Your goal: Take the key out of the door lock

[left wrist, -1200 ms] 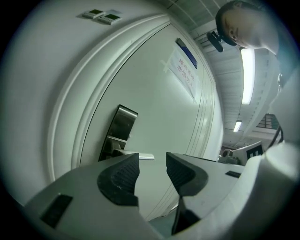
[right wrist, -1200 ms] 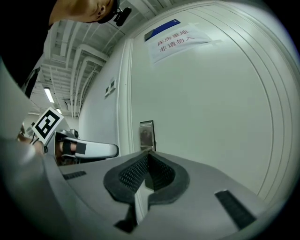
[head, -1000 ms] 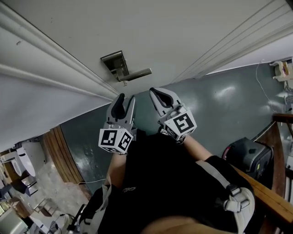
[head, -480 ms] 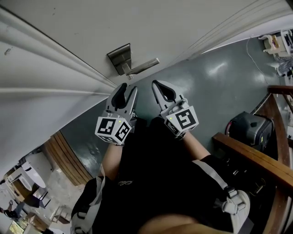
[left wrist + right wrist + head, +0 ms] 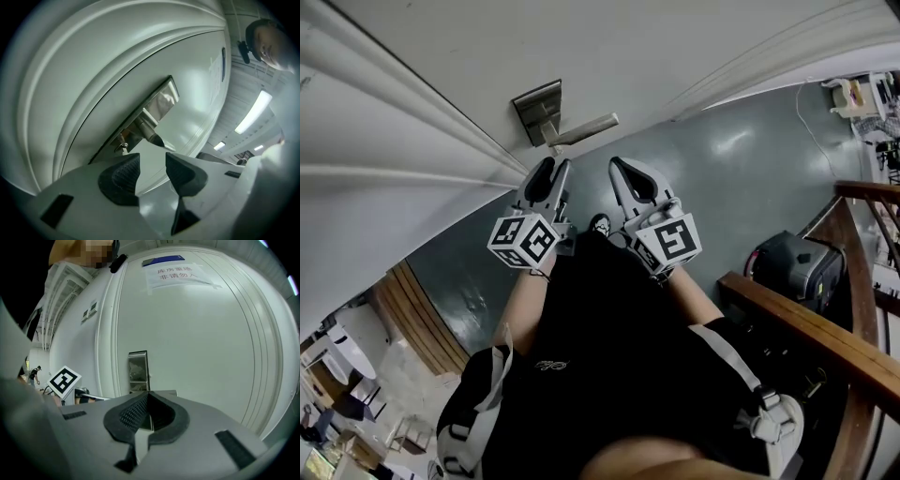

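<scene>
A steel lock plate (image 5: pixel 539 106) with a lever handle (image 5: pixel 584 127) sits on the white door (image 5: pixel 675 47). The left gripper view shows the same plate (image 5: pixel 158 104) with a small metal key (image 5: pixel 121 146) sticking out of its lower end. My left gripper (image 5: pixel 547 171) hangs just below the handle, close to the key but not touching it. It (image 5: pixel 153 164) is open by a narrow gap with nothing inside. My right gripper (image 5: pixel 623 174) hovers beside it, farther from the door, and is shut (image 5: pixel 148 393) and empty. The plate (image 5: pixel 138 365) lies straight beyond its tips.
Raised door mouldings (image 5: pixel 403 103) run on the left. A wooden handrail (image 5: pixel 806 328) and a black case (image 5: pixel 787 267) on the grey floor (image 5: pixel 722 178) are to the right. A paper notice (image 5: pixel 180 273) hangs high on the door.
Both grippers have risen toward the lock plate; the left one is now nearer the handle and key. The head camera has swung, so the handrail shows more.
</scene>
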The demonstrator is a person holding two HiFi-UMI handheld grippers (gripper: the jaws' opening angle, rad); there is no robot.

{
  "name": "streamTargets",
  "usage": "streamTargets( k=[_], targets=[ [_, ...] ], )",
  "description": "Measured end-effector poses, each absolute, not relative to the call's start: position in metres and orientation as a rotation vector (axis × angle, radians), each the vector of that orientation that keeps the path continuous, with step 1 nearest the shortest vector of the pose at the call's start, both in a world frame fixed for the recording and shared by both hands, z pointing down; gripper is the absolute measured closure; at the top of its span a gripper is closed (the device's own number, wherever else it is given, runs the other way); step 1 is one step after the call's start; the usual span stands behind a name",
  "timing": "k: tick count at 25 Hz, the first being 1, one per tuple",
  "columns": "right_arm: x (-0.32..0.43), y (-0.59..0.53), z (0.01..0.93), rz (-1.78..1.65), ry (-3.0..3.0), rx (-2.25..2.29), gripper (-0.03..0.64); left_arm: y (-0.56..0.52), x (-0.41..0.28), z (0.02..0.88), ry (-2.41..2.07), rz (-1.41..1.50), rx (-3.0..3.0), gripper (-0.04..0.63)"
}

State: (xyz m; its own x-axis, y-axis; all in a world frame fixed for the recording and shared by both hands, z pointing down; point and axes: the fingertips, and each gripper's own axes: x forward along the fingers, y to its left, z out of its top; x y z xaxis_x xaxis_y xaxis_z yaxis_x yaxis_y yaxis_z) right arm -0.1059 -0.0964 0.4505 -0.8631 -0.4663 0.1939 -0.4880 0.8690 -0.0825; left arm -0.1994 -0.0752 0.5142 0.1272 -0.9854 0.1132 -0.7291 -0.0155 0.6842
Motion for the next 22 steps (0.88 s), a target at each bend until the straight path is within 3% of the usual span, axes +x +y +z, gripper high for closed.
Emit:
streamTargets(
  k=[13, 22],
  targets=[
    [-0.119, -0.092, 0.454, 0.173, -2.863, 0.677, 0.609, -0.093, -0.224, 0.547, -1.676, -0.783, 1.560, 0.417],
    [-0.114, -0.090, 0.461, 0.184, -2.839, 0.669, 0.609, -0.105, -0.241, 0.562, -1.708, -0.975, 1.393, 0.479]
  ],
)
